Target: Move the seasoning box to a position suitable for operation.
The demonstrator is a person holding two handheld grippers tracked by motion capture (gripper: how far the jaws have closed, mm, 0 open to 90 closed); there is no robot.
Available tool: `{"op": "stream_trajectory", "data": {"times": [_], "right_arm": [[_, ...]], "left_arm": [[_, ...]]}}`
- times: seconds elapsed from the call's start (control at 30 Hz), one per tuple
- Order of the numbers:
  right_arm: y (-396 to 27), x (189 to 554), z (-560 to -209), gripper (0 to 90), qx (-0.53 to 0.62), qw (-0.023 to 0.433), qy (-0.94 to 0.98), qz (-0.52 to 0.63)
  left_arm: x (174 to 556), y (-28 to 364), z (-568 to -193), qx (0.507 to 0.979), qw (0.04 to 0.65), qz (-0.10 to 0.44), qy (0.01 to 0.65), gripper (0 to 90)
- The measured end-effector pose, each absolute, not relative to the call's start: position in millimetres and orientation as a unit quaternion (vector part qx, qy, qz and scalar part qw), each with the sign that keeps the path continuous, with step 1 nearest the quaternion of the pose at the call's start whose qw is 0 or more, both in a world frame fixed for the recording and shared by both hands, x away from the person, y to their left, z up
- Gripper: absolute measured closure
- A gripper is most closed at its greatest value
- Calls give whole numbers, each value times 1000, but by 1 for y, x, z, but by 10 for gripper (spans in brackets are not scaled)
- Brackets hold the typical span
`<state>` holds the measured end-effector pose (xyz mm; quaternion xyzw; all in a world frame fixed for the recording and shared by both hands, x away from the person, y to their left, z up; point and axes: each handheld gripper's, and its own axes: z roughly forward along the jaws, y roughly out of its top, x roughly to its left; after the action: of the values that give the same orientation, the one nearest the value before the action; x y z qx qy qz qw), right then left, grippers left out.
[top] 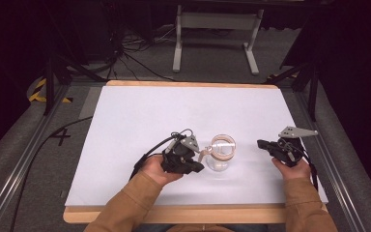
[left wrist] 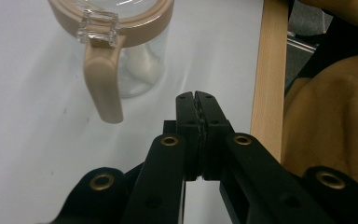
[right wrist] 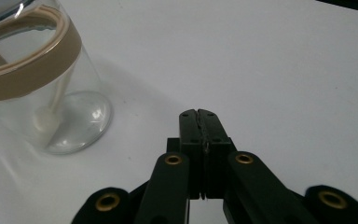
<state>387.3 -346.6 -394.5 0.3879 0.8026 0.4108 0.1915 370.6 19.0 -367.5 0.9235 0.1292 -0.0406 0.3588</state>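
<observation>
A clear glass jar (top: 221, 153) with a tan rim and tan handle (left wrist: 103, 82) stands on the white sheet covering the bench (top: 125, 116), toward the near edge and about midway along it. The left gripper (top: 199, 166) lies just beside the jar's handle, jaws pressed together on nothing. The right gripper (top: 262, 143) sits apart from the jar toward the right edge, jaws likewise closed and empty. Something pale, perhaps a spoon, rests inside the jar.

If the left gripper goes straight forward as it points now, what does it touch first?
Probably nothing on the table: the shut left gripper points past the jar, toward the table's wooden edge. Depth is unclear.
</observation>
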Motion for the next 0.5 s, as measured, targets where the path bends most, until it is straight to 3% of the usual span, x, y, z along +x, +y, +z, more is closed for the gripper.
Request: {"op": "stream_trajectory", "data": {"times": [0.5], "right_arm": [[-347,380,-396,898,386,189,804,411]], "left_arm": [[383,-1,-390,923,350,-14,160,892]]}}
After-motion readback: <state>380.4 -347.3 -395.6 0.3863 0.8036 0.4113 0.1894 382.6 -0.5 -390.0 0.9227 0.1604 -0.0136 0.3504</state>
